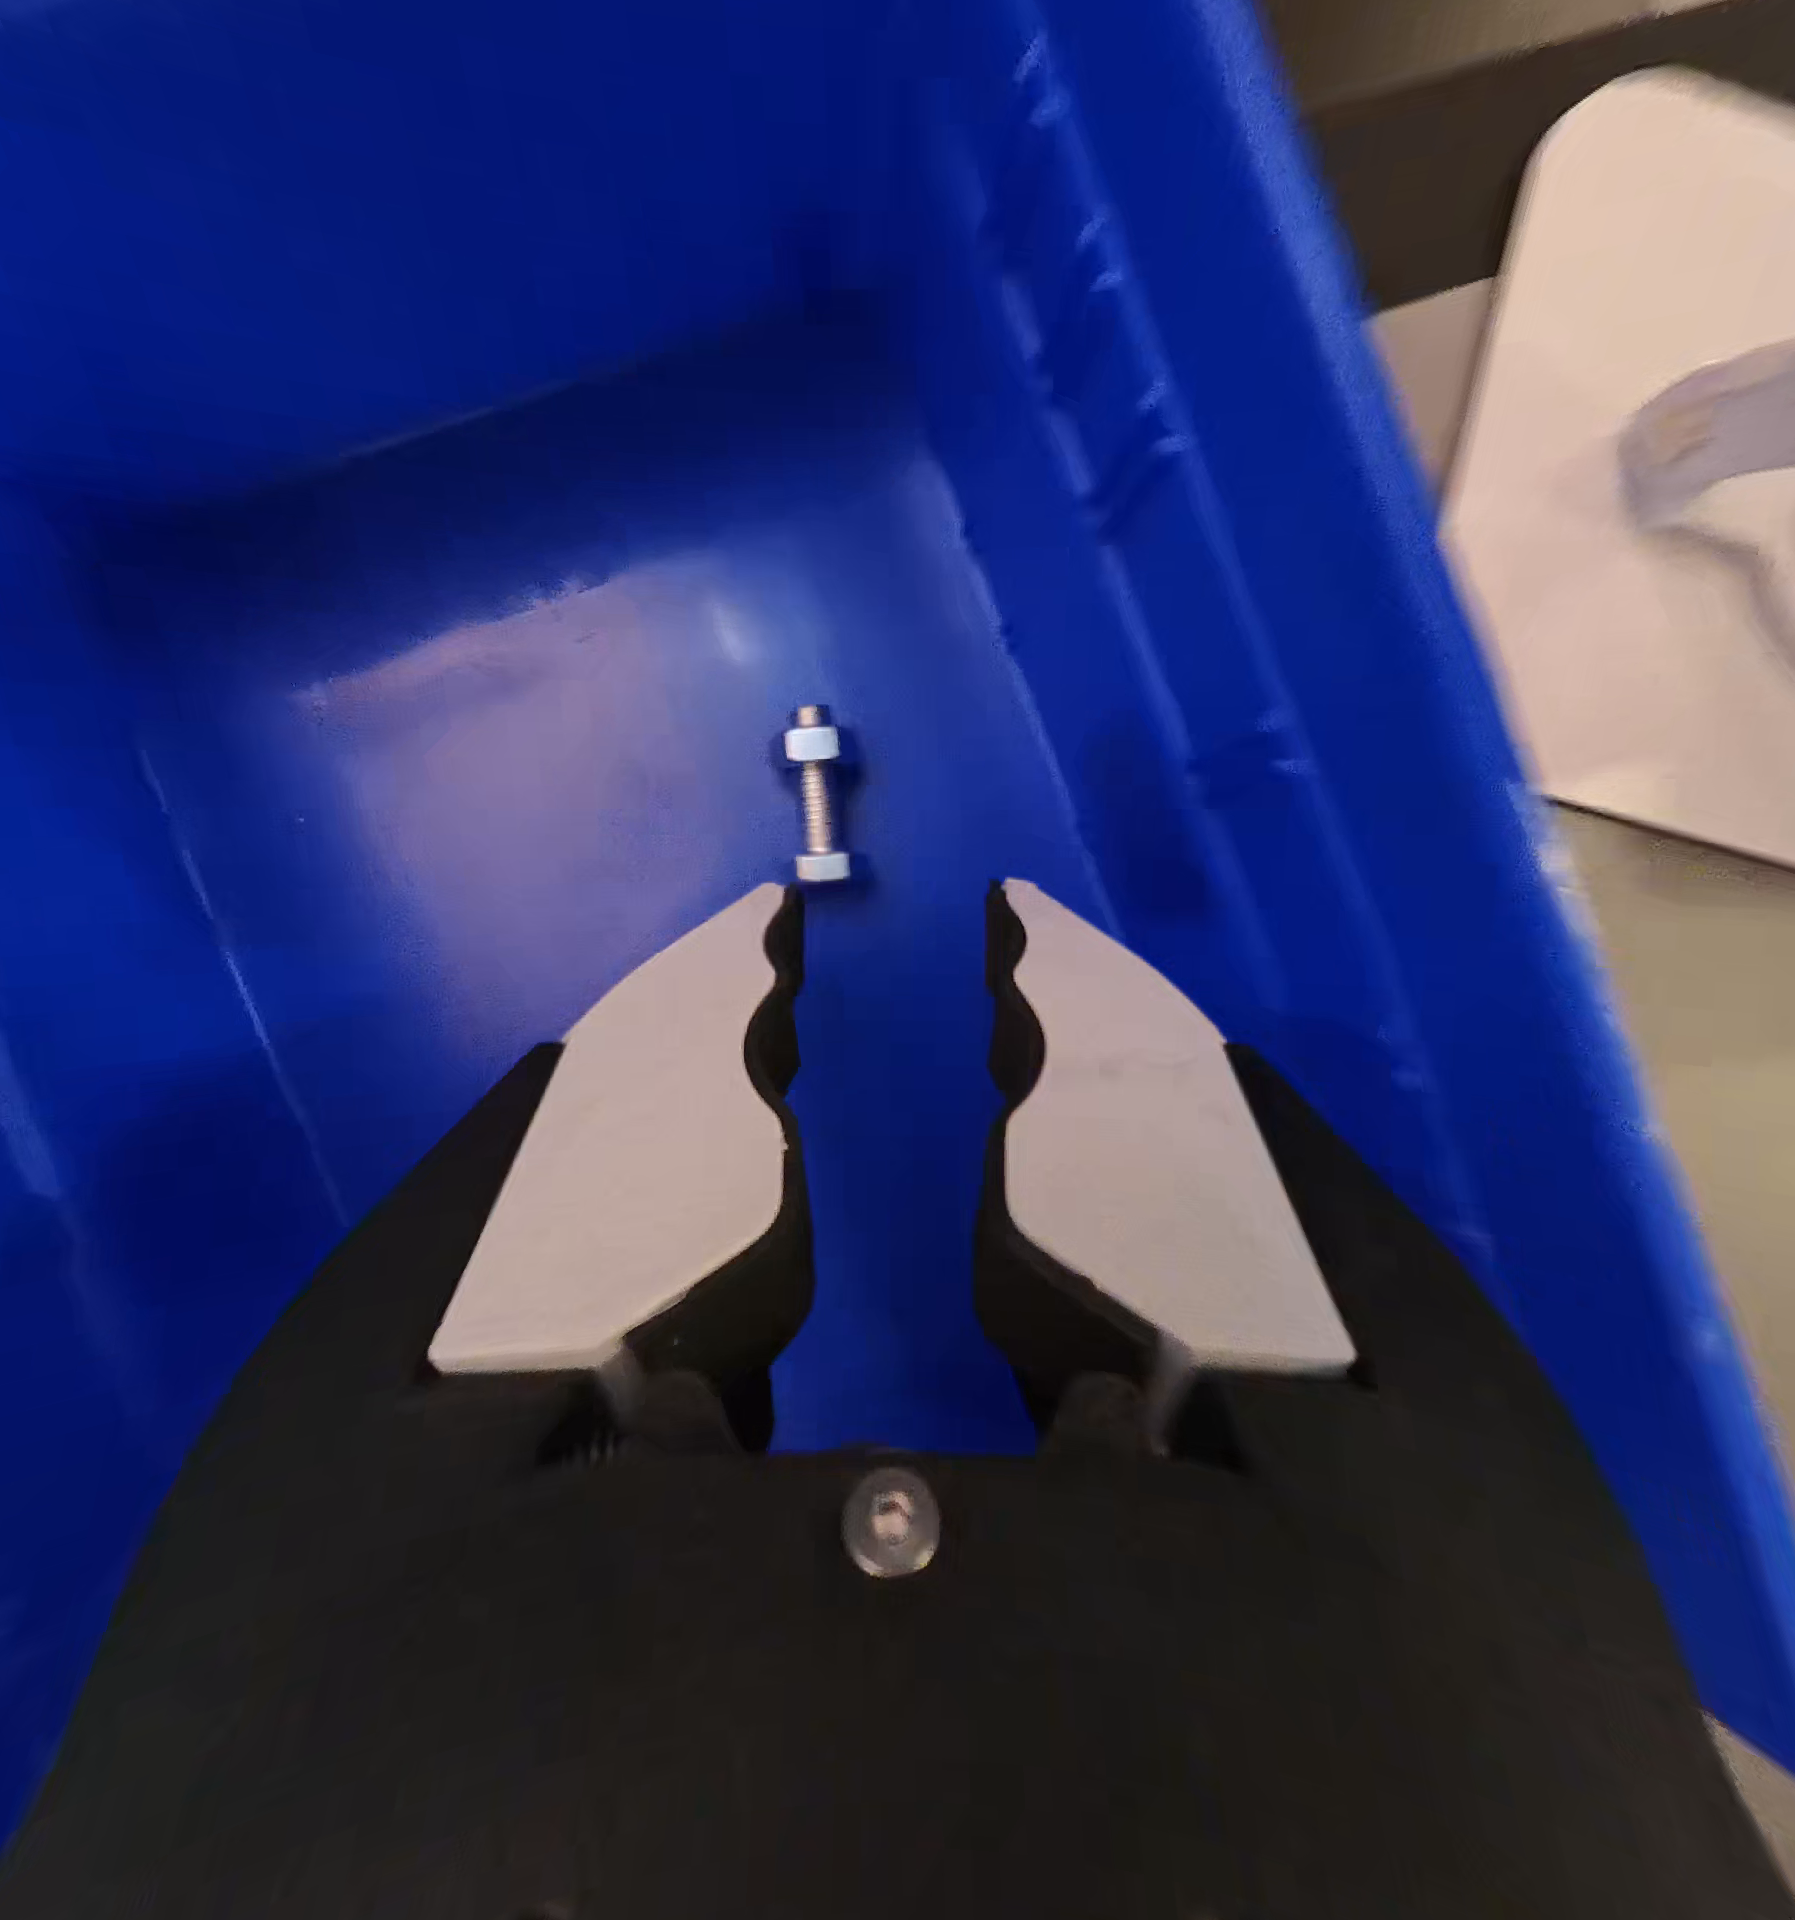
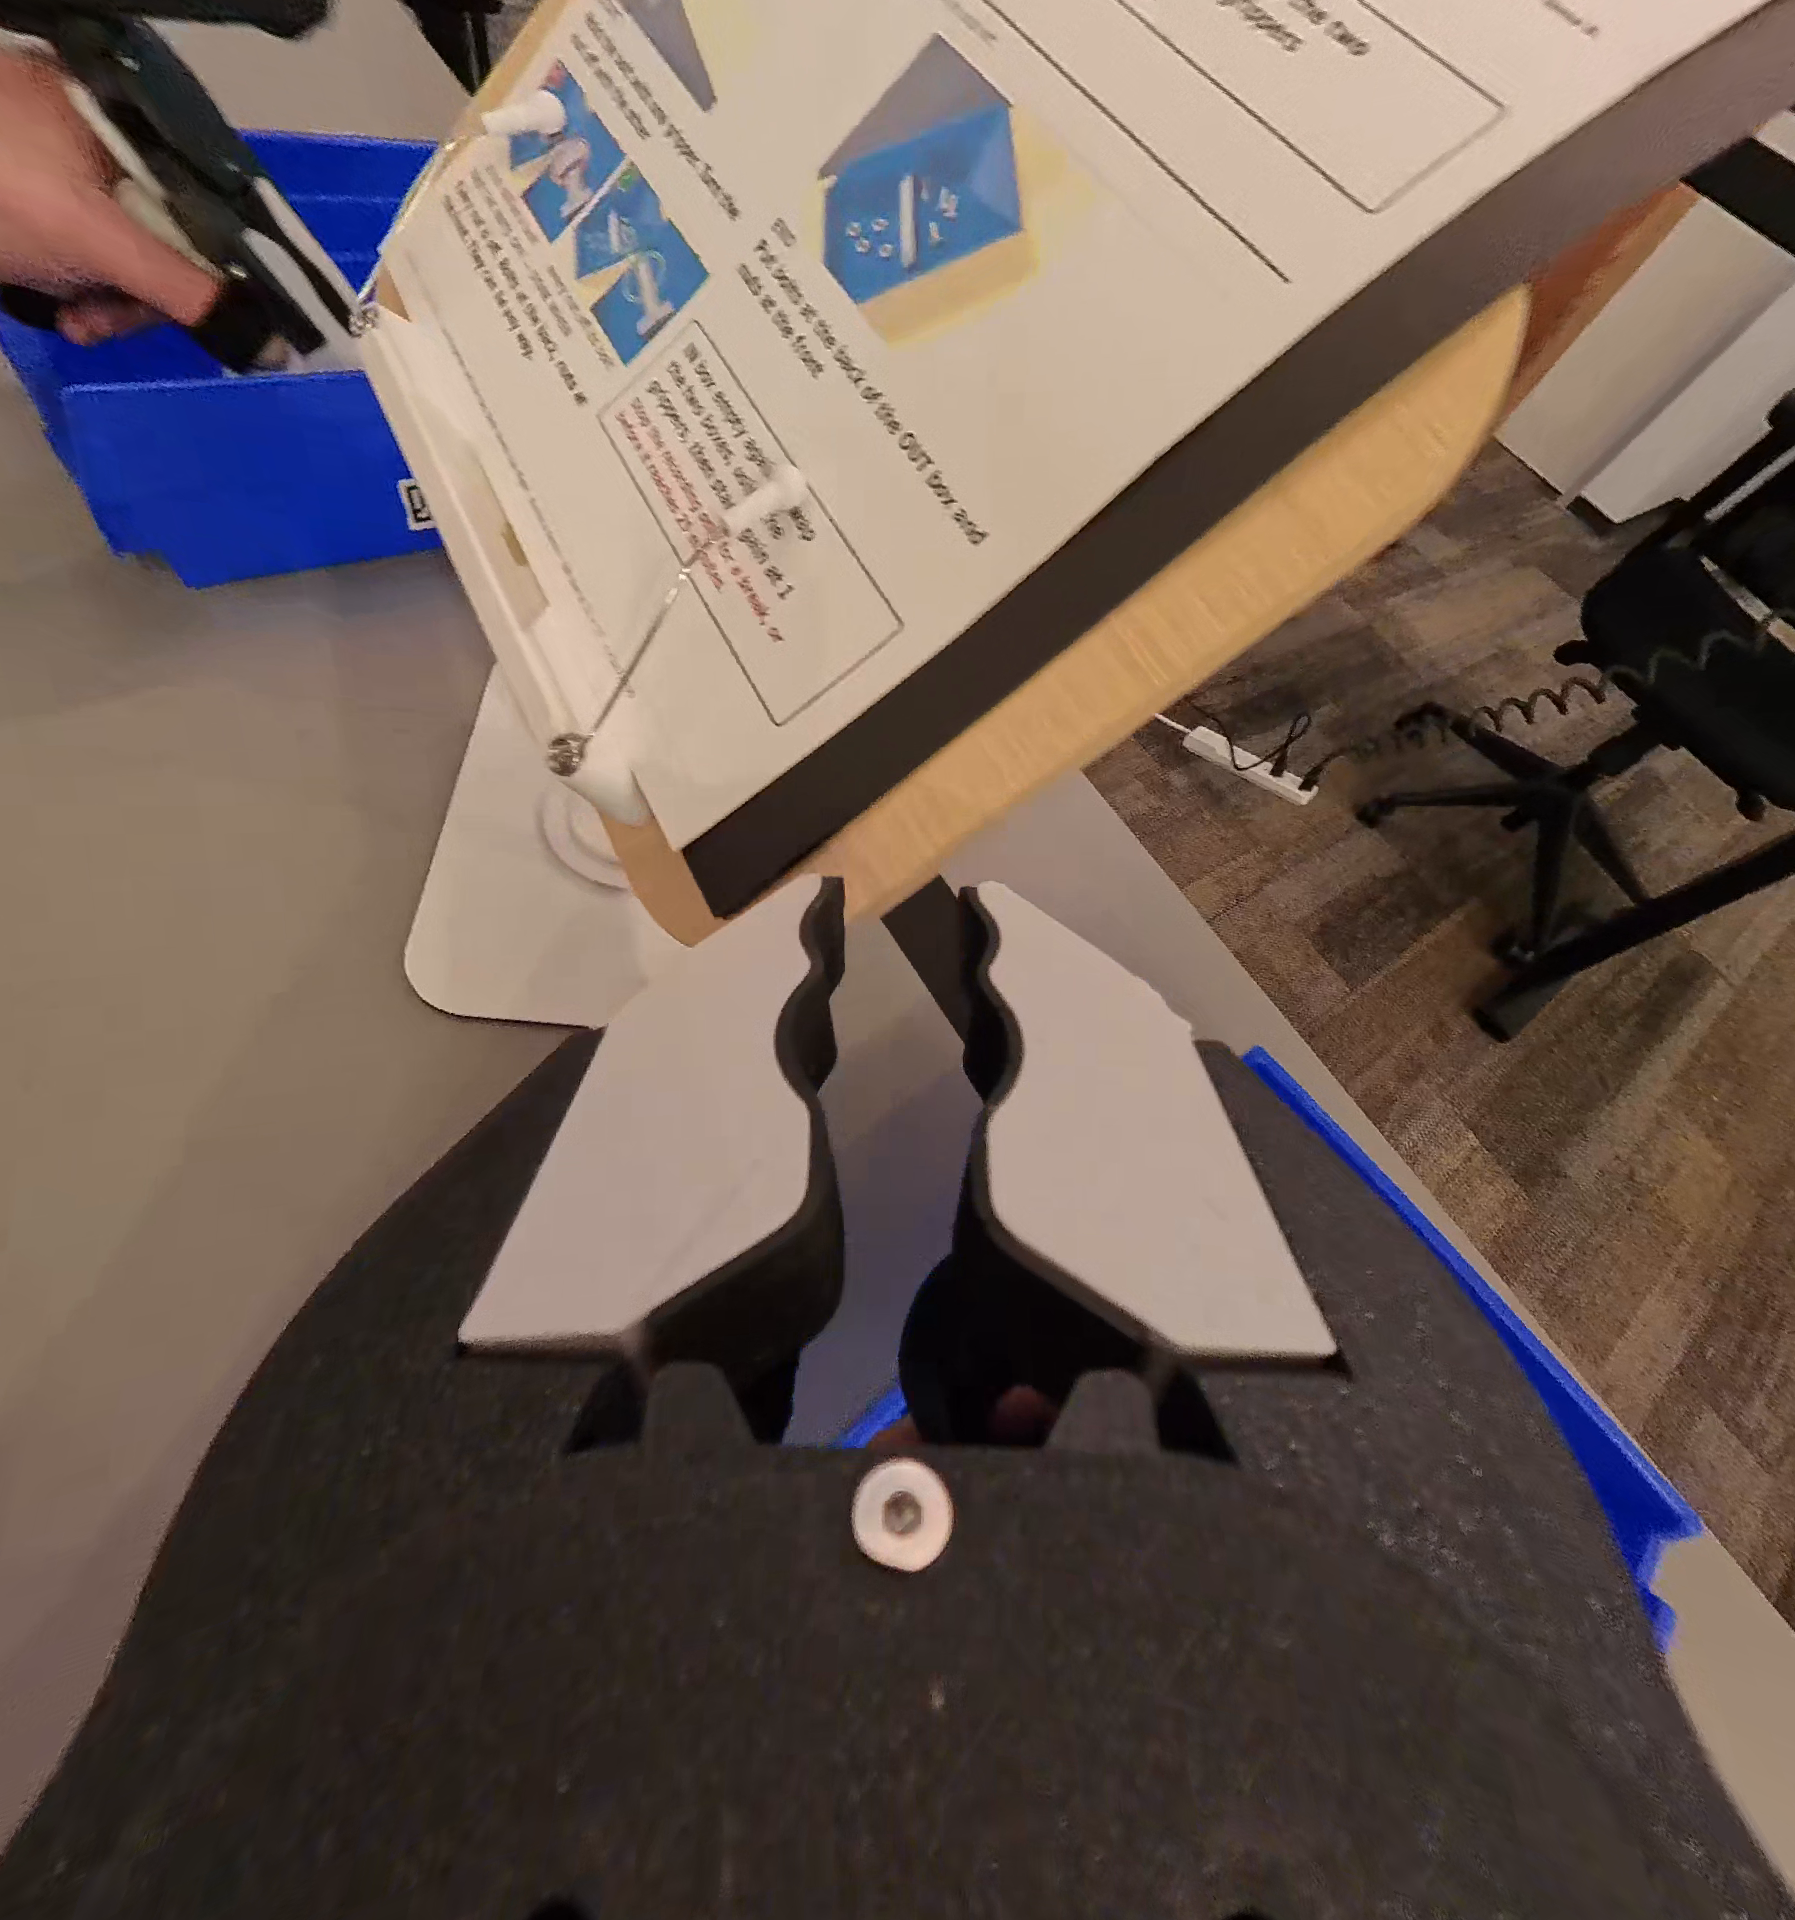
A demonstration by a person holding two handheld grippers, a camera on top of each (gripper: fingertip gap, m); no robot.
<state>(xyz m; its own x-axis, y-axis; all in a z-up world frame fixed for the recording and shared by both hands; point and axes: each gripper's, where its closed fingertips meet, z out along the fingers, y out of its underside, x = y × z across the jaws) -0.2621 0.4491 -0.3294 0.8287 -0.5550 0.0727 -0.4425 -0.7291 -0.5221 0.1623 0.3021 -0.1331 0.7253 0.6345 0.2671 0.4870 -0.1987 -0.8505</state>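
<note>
The left tongs (image 1: pixel 893 888) stand released inside a blue bin (image 1: pixel 457 416), both pads bare with blue floor showing between them. A small metal bolt with a nut threaded near its far end (image 1: pixel 820 805) lies on the bin floor just ahead of the left fingertip (image 1: pixel 773 904), its head nearest the tip; contact cannot be told. In the right wrist view a hand (image 2: pixel 31 197) holds these tongs over the same bin at far left. The right tongs (image 2: pixel 903 899) are parted with nothing gripped, hovering above the grey bench (image 2: pixel 145 935) just below the lower edge of a tilted wooden board (image 2: pixel 1132 675) carrying a printed sheet (image 2: pixel 976 312). The board's white base (image 2: pixel 498 935) rests on the bench. A second blue bin (image 2: pixel 1495 1330) shows behind these tongs. An office chair (image 2: pixel 1703 675) stands on the floor beyond.
</note>
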